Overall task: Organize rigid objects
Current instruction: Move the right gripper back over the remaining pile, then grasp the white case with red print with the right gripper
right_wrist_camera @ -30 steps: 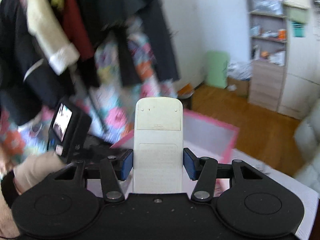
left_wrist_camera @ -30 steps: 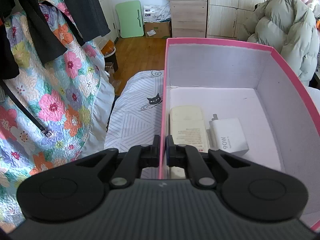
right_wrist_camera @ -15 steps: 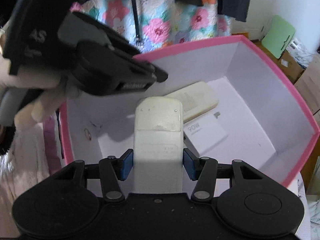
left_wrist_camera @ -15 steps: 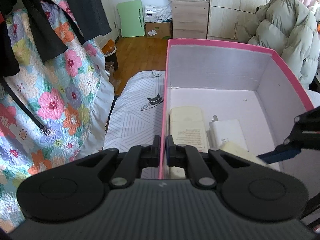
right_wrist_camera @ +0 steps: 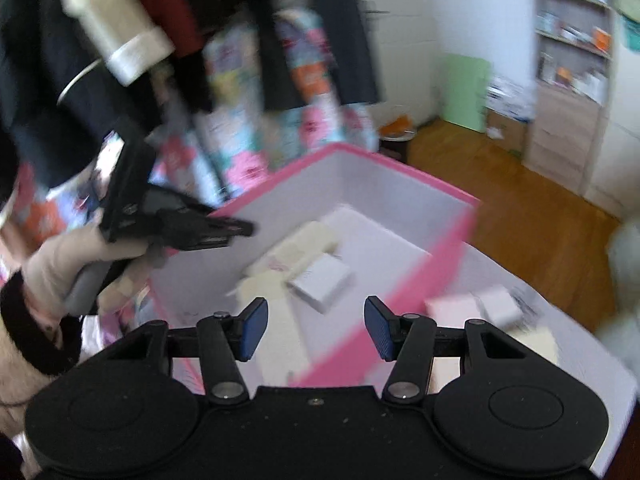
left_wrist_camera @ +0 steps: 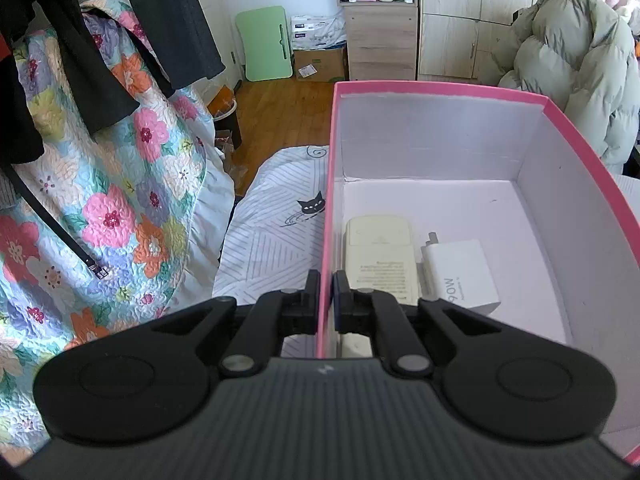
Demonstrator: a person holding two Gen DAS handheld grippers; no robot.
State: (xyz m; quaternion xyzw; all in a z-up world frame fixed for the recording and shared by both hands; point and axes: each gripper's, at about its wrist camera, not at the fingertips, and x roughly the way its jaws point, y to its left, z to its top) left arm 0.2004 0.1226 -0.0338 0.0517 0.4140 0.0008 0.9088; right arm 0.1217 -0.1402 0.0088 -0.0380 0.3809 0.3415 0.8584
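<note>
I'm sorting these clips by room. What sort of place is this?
Most likely a bedroom at home: a floral quilt hangs beside dark clothes, and a wooden wardrobe stands by the far wall.

Floral quilt (left_wrist_camera: 120,200), dark hanging clothes (left_wrist_camera: 160,20), puffy jacket (left_wrist_camera: 580,72), green board (left_wrist_camera: 266,42).

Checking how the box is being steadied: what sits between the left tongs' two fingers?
The left wrist view shows the pink box's left wall pinched between the left tongs, one finger outside, one inside by the cream remote.
</note>
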